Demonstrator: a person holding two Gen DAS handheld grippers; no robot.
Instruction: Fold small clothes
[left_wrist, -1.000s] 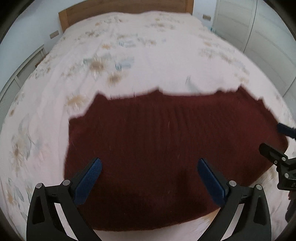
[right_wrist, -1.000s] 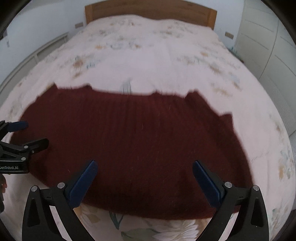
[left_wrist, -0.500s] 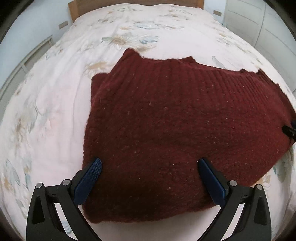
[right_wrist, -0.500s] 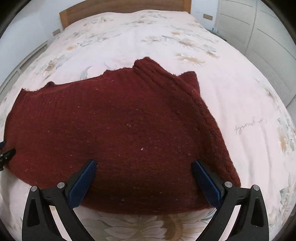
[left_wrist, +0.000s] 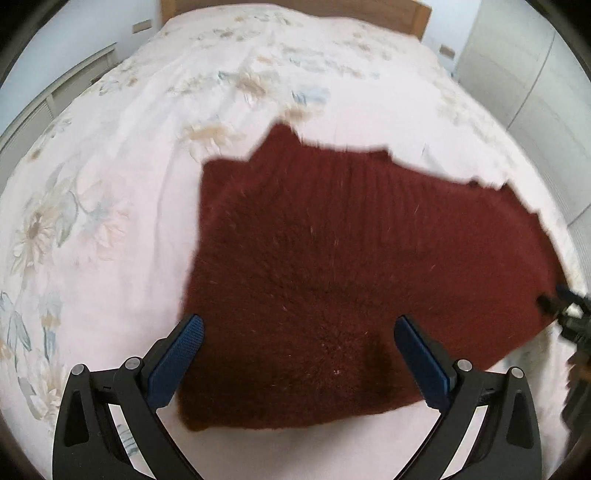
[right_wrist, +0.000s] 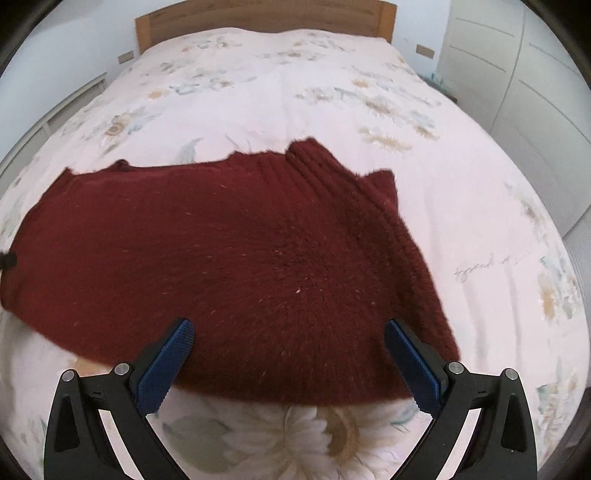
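Hovering over the bed (left_wrist: 110, 166), we hold the left hand-held gripper (left_wrist: 299, 354) released above the near left corner of the dark red sweater (left_wrist: 351, 266), which lies flat with its long axis running left to right. Further right, our right hand-held gripper (right_wrist: 288, 354) is also released, empty, above the sweater's near right edge; each seems equally near its own corner.

We've got open floral white bedspread (right_wrist: 461, 206) on every side of the dark red knitted sweater (right_wrist: 229, 258); only the wooden headboard (right_wrist: 258, 18) walls off the far end.
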